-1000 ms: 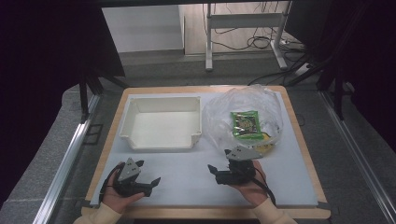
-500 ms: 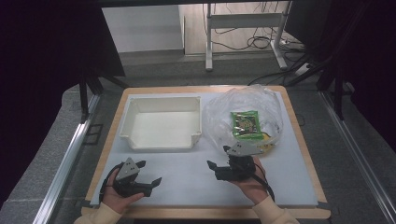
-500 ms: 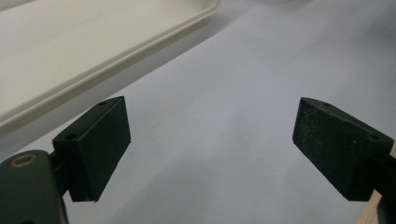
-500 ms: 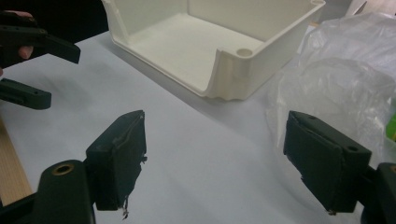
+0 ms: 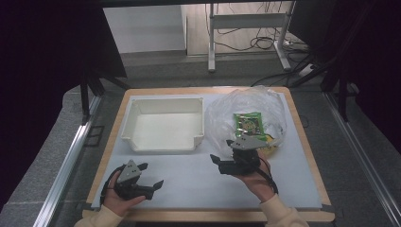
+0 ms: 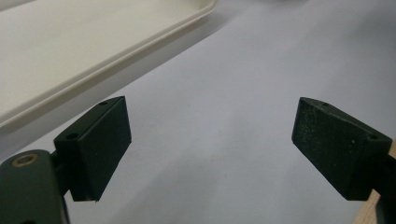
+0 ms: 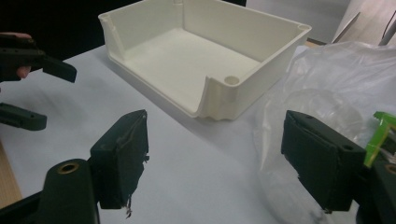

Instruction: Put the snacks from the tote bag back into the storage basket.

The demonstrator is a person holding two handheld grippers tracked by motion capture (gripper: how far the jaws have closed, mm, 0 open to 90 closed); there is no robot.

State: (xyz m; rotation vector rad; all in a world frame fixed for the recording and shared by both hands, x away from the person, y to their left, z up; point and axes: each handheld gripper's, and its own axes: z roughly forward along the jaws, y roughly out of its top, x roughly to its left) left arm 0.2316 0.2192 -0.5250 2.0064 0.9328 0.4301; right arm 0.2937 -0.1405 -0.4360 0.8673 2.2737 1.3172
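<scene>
Edging left, right gripper (image 5: 222, 163), beside clear bag (image 5: 246, 109)

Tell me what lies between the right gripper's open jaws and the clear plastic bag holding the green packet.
Nothing: the right gripper sits beside the clear plastic bag, with bare white table sheet between, seen in the high view and right gripper view.

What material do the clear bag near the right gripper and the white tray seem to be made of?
Clear bag: most likely thin plastic film, glossy; it is crumpled and see-through, so a green packet shows inside.
White tray: probably rigid moulded plastic, with a smooth, slightly satin finish; its walls are even, its corners rounded, and one side has a lowered lip.
</scene>
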